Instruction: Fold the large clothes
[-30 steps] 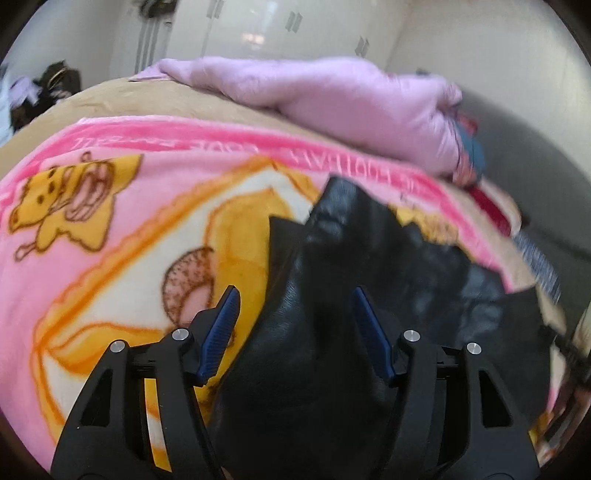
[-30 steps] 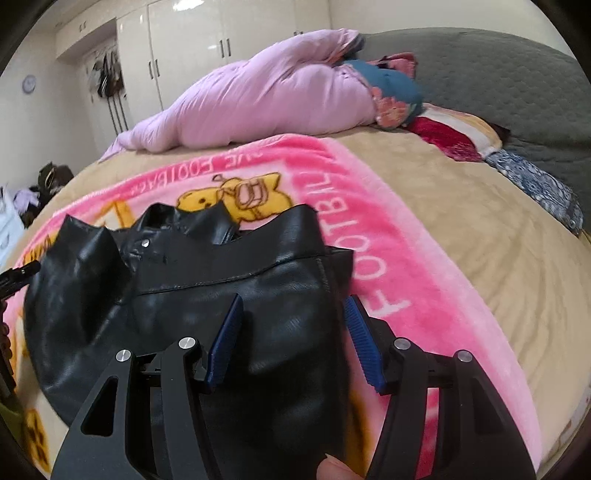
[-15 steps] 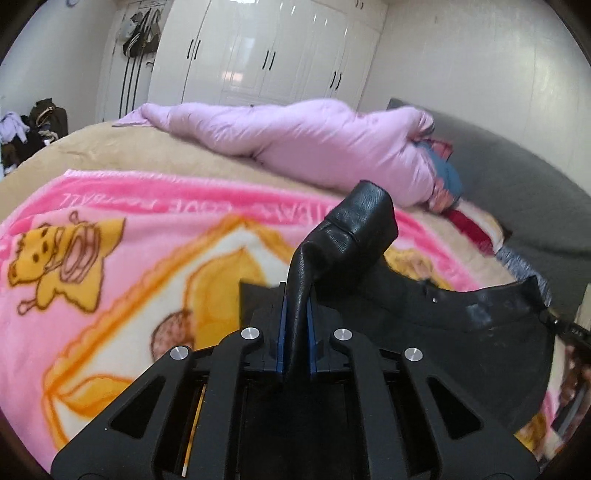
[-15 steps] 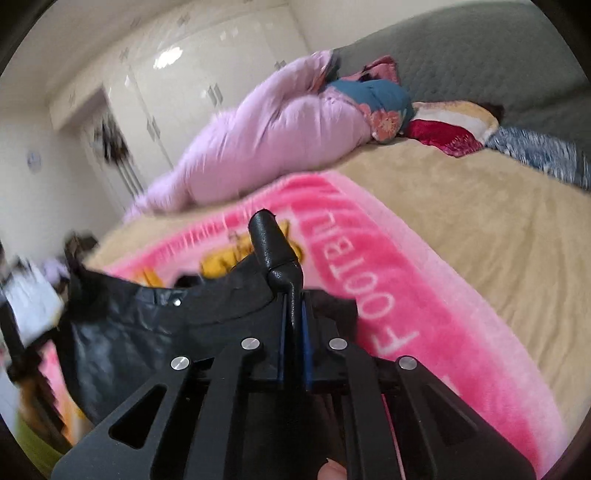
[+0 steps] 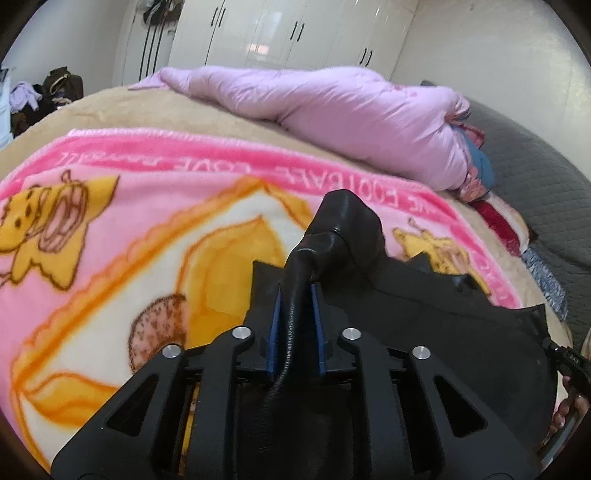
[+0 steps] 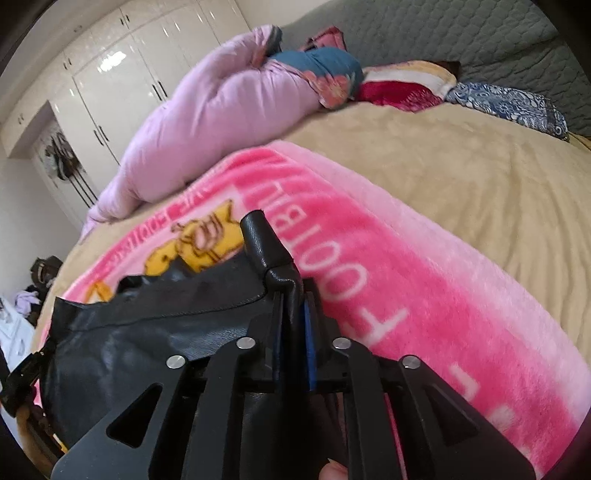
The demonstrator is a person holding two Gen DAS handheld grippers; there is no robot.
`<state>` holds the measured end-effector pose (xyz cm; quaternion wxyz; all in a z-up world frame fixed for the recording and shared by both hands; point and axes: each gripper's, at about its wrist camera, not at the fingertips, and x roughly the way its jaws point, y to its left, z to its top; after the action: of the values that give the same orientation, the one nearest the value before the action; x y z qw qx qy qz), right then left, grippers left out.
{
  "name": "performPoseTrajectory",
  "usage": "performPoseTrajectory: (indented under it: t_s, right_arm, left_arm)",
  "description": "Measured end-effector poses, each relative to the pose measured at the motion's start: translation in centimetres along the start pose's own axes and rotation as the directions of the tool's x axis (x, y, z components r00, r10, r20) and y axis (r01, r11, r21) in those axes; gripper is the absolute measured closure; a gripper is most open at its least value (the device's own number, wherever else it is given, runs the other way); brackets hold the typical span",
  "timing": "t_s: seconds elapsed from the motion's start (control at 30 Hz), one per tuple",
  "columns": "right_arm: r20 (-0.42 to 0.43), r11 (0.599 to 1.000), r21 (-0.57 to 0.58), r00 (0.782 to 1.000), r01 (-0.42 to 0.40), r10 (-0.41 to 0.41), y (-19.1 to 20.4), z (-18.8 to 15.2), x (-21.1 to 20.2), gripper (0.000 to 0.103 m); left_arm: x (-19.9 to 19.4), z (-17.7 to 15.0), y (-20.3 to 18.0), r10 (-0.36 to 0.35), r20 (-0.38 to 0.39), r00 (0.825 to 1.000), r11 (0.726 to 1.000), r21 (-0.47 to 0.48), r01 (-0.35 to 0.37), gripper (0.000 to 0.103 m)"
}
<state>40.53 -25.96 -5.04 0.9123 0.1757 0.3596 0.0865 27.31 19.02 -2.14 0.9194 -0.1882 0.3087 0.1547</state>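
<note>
A black leather garment point(image 5: 424, 314) hangs stretched between both grippers above a pink cartoon blanket point(image 5: 110, 229). My left gripper point(image 5: 295, 295) is shut on a bunched fold of its edge, which sticks up past the blue pads. In the right wrist view the same black leather garment point(image 6: 155, 332) spreads to the left, and my right gripper point(image 6: 293, 295) is shut on another pinched fold of it. The other gripper's tip shows at the far edge of each view. The lower part of the garment is hidden behind the gripper bodies.
A rolled lilac duvet point(image 5: 332, 110) lies across the far side of the bed, with coloured pillows point(image 6: 399, 85) by a grey padded headboard point(image 6: 461, 33). Tan bedsheet point(image 6: 461, 177) lies to the right of the pink blanket point(image 6: 424, 295). White wardrobes point(image 5: 277, 33) stand behind.
Both grippers went from open around the leather garment to shut on folds of it, then lifted it off the blanket. The garment now hangs spread between them.
</note>
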Motion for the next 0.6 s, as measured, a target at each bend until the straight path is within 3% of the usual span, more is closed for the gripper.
performPoseTrajectory:
  t_s: [0.07,0.13,0.17,0.3,0.33,0.4,0.5,0.6]
  right_arm:
    - [-0.009,1.000,-0.016,1.000,0.013,-0.013,0.0,-0.3,0.3,0.085]
    - [-0.021,1.000,-0.014,1.000,0.020,-0.020,-0.1,-0.3,0.2,0.071]
    - [-0.025,1.000,-0.013,1.000,0.016,-0.016,-0.2,-0.2,0.3,0.071]
    - [0.017,0.998,-0.055,0.999,0.042,-0.041,0.1,0.5,-0.9,0.055]
    - [0.030,0.995,-0.087,0.998,0.055,-0.052,0.5,0.7,-1.1,0.055]
    - [0.054,0.987,-0.142,0.996,0.082,-0.075,1.2,1.1,-1.3,0.055]
    - [0.075,0.963,-0.251,0.994,0.094,-0.077,3.2,1.8,-1.1,0.055]
    - [0.037,0.940,-0.332,0.997,0.082,-0.074,4.9,2.0,0.3,0.055]
  left_arm:
    - [0.4,-0.3,0.2,0.012,-0.010,1.000,1.000,0.004,-0.012,0.090]
    - [0.6,-0.7,0.4,0.023,-0.015,1.000,1.000,0.009,-0.023,0.087]
    - [0.6,-0.7,0.5,0.020,-0.016,1.000,1.000,0.006,-0.019,0.087]
    - [-0.4,-0.5,0.6,0.021,0.015,1.000,1.000,0.011,-0.022,0.078]
    - [-0.9,-0.3,0.4,0.025,0.033,0.999,0.999,0.020,-0.026,0.076]
    - [-1.8,0.1,0.0,0.025,0.059,0.998,0.999,0.035,-0.027,0.062]
    - [-3.2,0.7,-1.4,0.008,0.094,0.996,0.997,0.081,-0.016,0.058]
    - [-3.6,1.7,-3.4,-0.014,0.085,0.996,0.988,0.153,0.001,0.055]
